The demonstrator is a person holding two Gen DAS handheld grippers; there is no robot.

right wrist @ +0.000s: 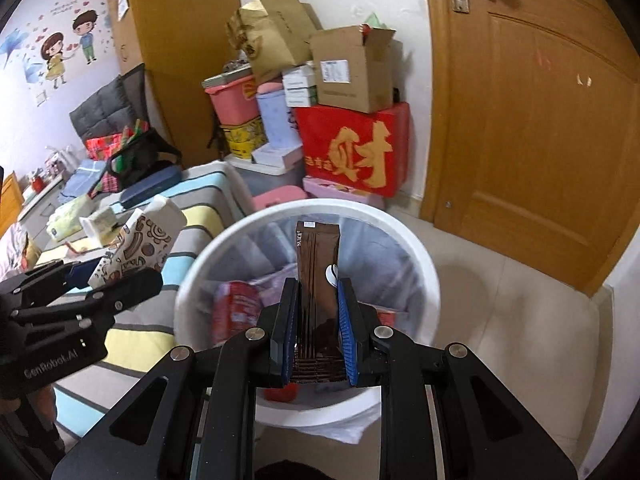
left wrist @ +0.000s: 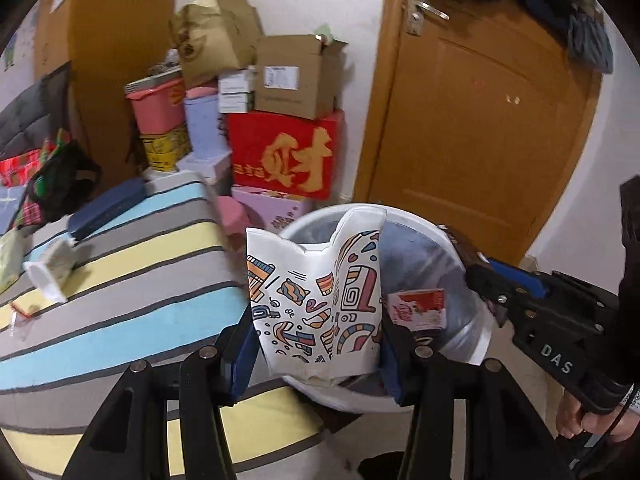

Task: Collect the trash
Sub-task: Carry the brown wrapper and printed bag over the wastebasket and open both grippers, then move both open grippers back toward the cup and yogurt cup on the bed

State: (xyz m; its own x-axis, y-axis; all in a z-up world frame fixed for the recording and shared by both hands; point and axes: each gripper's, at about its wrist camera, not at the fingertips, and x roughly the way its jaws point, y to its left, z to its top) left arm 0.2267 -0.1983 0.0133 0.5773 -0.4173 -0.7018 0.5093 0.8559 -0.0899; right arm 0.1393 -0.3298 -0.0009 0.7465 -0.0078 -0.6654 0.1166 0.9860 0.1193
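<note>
My left gripper (left wrist: 316,344) is shut on a white patterned carton (left wrist: 320,292) and holds it over the near rim of the white trash bin (left wrist: 476,344). The same carton (right wrist: 140,244) shows at the left of the right wrist view, held by the left gripper (right wrist: 100,276). My right gripper (right wrist: 318,316) is shut on a dark brown packet (right wrist: 318,280), upright above the bin (right wrist: 424,264). The bin is lined with a clear bag and holds red packaging (right wrist: 236,308) and a red-and-white carton (left wrist: 418,306). The right gripper also shows in the left wrist view (left wrist: 476,268).
A bed with a striped sheet (left wrist: 120,292) lies left of the bin, with a small carton (left wrist: 52,268), a tissue pack (right wrist: 68,218) and a dark blue case (left wrist: 108,208) on it. Stacked boxes (left wrist: 284,156) stand behind the bin. A wooden door (left wrist: 480,120) is at the right.
</note>
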